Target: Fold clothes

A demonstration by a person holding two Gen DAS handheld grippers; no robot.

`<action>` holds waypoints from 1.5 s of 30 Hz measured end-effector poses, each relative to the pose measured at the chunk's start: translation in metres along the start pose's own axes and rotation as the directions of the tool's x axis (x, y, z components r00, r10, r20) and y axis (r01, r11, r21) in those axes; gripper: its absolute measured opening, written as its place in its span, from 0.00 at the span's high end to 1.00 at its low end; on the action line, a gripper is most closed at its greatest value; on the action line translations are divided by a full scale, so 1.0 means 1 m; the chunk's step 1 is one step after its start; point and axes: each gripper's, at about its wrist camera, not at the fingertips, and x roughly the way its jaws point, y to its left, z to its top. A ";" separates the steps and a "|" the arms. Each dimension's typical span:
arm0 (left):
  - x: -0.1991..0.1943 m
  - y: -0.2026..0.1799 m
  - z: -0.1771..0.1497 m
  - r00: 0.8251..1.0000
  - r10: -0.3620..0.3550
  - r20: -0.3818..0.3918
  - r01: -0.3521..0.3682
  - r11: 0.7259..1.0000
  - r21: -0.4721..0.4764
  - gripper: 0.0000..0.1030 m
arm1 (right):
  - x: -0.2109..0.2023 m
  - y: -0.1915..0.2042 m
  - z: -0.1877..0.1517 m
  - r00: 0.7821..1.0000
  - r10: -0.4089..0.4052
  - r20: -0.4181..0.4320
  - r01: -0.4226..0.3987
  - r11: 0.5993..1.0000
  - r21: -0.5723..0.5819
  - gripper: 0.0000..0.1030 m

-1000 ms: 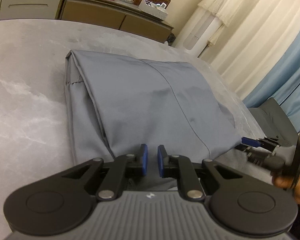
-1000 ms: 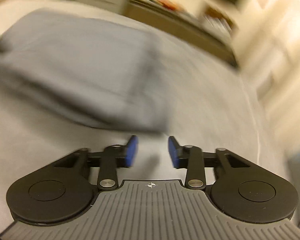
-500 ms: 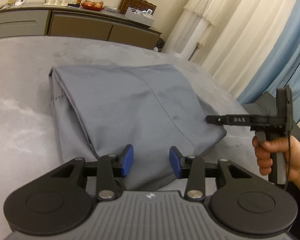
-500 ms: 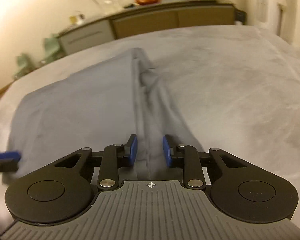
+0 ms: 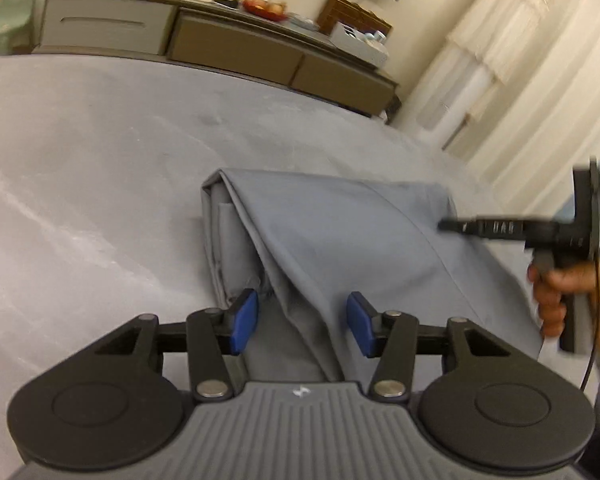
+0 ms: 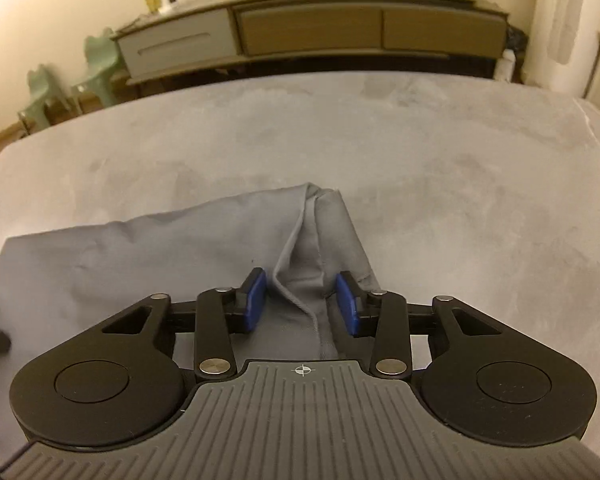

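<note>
On grey table point(image 6: 440, 168), folded grey garment point(image 5: 340, 232) lying flat, thick layered edges turned toward both cameras. Left gripper point(image 5: 302, 326) low over the near folded edge, blue pads point(image 5: 242, 320) wide apart, cloth between them but not pinched. Right gripper point(image 6: 302, 300) likewise over the other end (seam ridge running up between its fingers), jaws apart, nothing clamped. Beyond the table, long sideboard point(image 6: 308, 28) against the wall.
</note>
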 end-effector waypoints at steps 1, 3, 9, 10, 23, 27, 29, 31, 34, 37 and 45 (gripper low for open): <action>-0.005 -0.004 0.000 1.000 -0.002 0.005 0.002 1.000 0.009 0.54 | -0.007 0.000 -0.008 1.000 0.011 0.005 -0.011 1.000 -0.007 0.60; -0.020 -0.013 -0.004 0.999 -0.033 0.019 0.033 0.999 0.032 0.54 | -0.021 0.000 -0.023 0.999 0.034 0.014 -0.034 0.999 -0.021 0.60; -0.035 -0.042 -0.044 0.996 -0.084 -0.031 0.088 0.984 0.157 0.53 | -0.064 0.001 -0.068 0.994 0.103 0.040 -0.100 0.993 -0.065 0.55; -0.028 -0.045 -0.050 0.998 -0.054 -0.027 0.058 0.984 0.169 0.52 | -0.065 0.000 -0.076 0.995 0.094 0.031 -0.091 0.993 -0.072 0.54; -0.048 -0.062 -0.086 0.980 0.135 0.149 -0.134 0.991 -0.011 0.15 | -0.104 0.005 -0.105 0.996 0.024 0.085 -0.015 0.994 -0.110 0.23; -0.080 -0.083 -0.108 0.975 0.153 0.161 -0.139 0.985 -0.098 0.00 | -0.141 0.016 -0.124 0.991 0.051 0.126 -0.030 0.987 -0.160 0.08; -0.082 -0.094 -0.120 0.976 0.180 0.122 -0.170 0.981 -0.091 0.00 | -0.149 0.021 -0.137 0.992 0.051 0.115 -0.029 0.983 -0.183 0.08; -0.081 -0.102 -0.126 0.979 0.191 0.076 -0.185 0.980 -0.075 0.00 | -0.158 0.025 -0.149 0.992 0.058 0.109 -0.034 0.977 -0.209 0.08; -0.081 -0.114 -0.131 0.967 0.249 0.060 -0.247 0.968 -0.046 0.00 | -0.166 0.025 -0.157 0.991 0.058 0.119 -0.033 0.978 -0.208 0.08; -0.081 -0.121 -0.130 0.962 0.270 0.043 -0.269 0.963 -0.035 0.00 | -0.173 0.023 -0.163 0.990 0.055 0.132 -0.029 0.980 -0.196 0.08; -0.081 -0.144 -0.140 0.958 0.280 0.057 -0.277 0.960 -0.047 0.00 | -0.184 0.024 -0.169 0.986 0.052 0.157 -0.027 0.987 -0.157 0.06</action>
